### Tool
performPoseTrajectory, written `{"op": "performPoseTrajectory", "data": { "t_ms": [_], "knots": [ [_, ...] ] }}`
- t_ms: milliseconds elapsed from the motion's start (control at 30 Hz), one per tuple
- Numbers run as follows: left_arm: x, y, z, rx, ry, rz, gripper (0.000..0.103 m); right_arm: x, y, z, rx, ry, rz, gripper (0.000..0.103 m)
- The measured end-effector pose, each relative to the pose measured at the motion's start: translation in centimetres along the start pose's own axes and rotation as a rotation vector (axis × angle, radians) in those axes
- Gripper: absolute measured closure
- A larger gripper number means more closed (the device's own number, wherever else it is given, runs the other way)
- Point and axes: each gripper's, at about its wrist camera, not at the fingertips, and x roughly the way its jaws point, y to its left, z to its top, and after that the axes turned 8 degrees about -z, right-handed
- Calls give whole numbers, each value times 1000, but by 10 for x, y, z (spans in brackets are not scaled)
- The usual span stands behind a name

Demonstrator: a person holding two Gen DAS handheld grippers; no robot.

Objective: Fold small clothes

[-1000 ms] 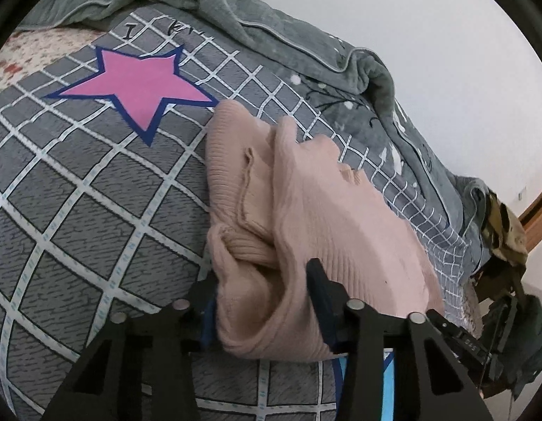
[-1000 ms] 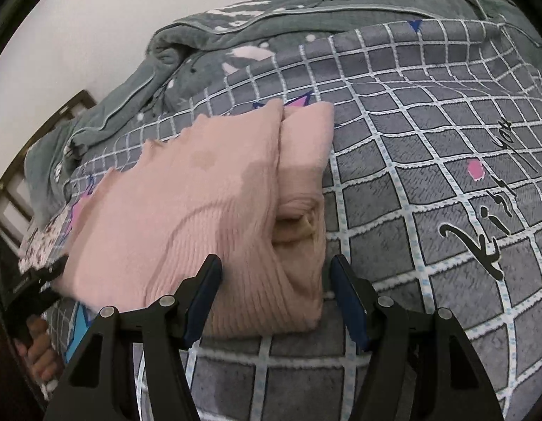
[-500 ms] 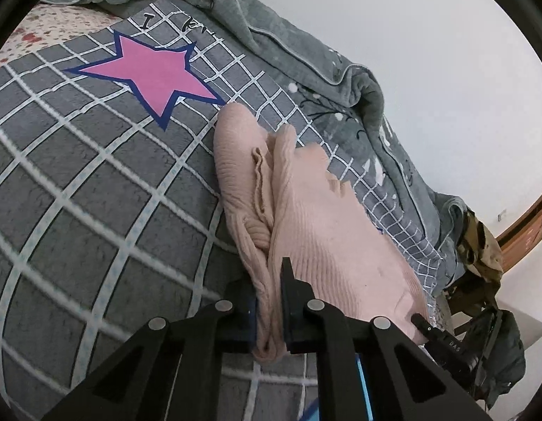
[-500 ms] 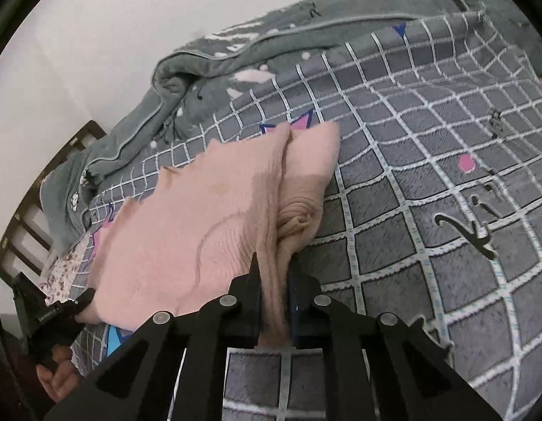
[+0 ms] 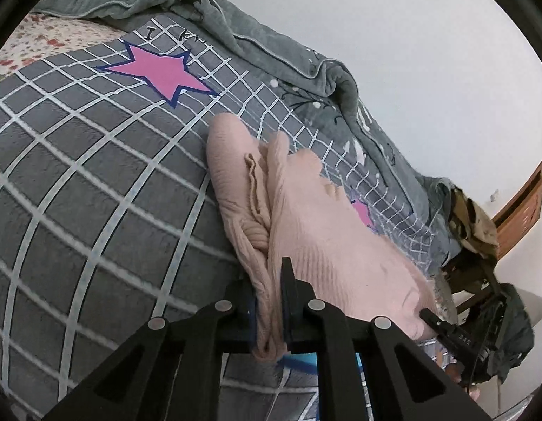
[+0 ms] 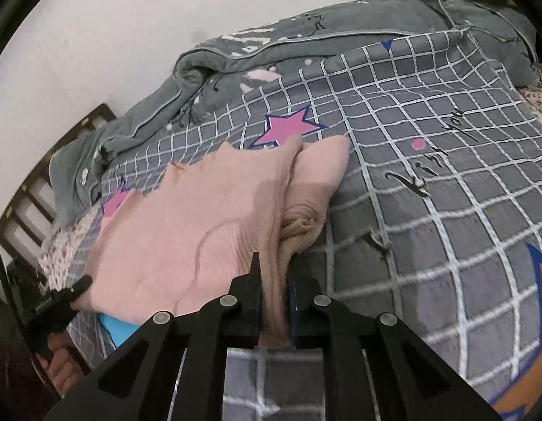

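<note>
Both claws have closed since 1 second ago, when each stood wide apart around the near edge of the pink sweater; now the left gripper is clamped on 1 near corner of the knit and the right gripper is clamped on the other, each with a thick bunch of layers pinched between its fingers; the views have also risen a little, which suggests a lift has begun.

Judging by the double grip, the step in hand is the next fold; the garment is already folded lengthwise into a long strip, so what remains is likely to carry the held end over toward the far end. That move calls for both grippers to rise together, travel level and evenly toward the far edge of the bed, and keep the layers from slipping apart before release.

Soft ribbed knit, pale pink, with a rolled cuff or sleeve tucked along 1 side, the sweater lies on the grey checked bedcover near the near edge of the bed, short of the pink star; a grey quilt is heaped along the far edge by the wall.
</note>
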Motion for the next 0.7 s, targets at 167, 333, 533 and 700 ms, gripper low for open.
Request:
{"op": "performPoseTrajectory", "data": {
  "t_ms": [167, 333, 533, 700],
  "knots": [
    [8, -17, 0, 121, 5, 126, 75, 0, 12, -4, -158, -26, -177, 83],
    [22, -14, 11, 97, 16, 149, 55, -32, 39, -2, -227, -185, -196, 64],
    [43, -10, 41, 47, 30, 161, 52, -17, 91, -5, -269, -189, -71, 64],
    [53, 3, 56, -29, 60, 125, 53, 22, 135, -28, -326, -116, -52, 65]
  ]
}}
